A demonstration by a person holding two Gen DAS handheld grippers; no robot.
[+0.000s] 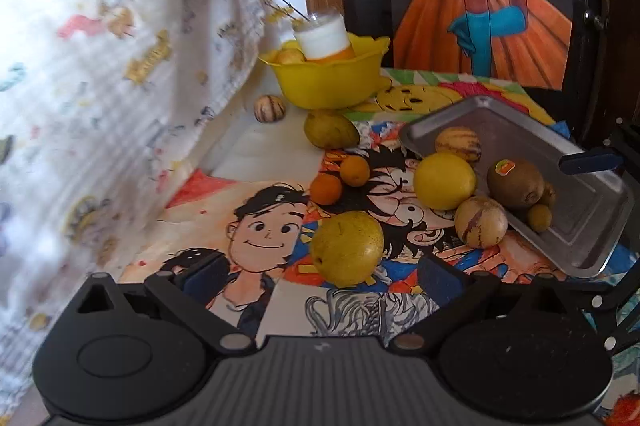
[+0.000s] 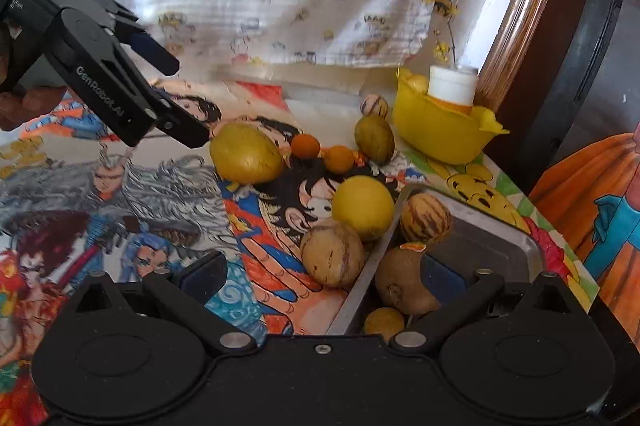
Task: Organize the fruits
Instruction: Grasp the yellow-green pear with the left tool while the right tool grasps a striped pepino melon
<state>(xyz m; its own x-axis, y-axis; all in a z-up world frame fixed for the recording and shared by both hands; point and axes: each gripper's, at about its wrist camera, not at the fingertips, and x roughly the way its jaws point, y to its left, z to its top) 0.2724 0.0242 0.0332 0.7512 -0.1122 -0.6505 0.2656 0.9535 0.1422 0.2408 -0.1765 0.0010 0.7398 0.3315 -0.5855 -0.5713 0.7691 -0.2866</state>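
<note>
Left gripper (image 1: 320, 276) fingers spread around yellow-green fruit (image 1: 346, 248) on counter; right gripper (image 2: 322, 276) fingers spread over tilted metal tray (image 1: 576, 226). Risk: round fruit could roll away if fingers closed off-centre.

A kiwi (image 1: 515, 183) lies in the tray (image 1: 592, 226), lemon (image 1: 444, 180) just outside its rim, bowl (image 1: 328, 82) behind.

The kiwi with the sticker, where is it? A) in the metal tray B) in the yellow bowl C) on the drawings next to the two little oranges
A: the kiwi lies inside the metal tray, beside a striped fruit, not in the yellow bowl.
</note>
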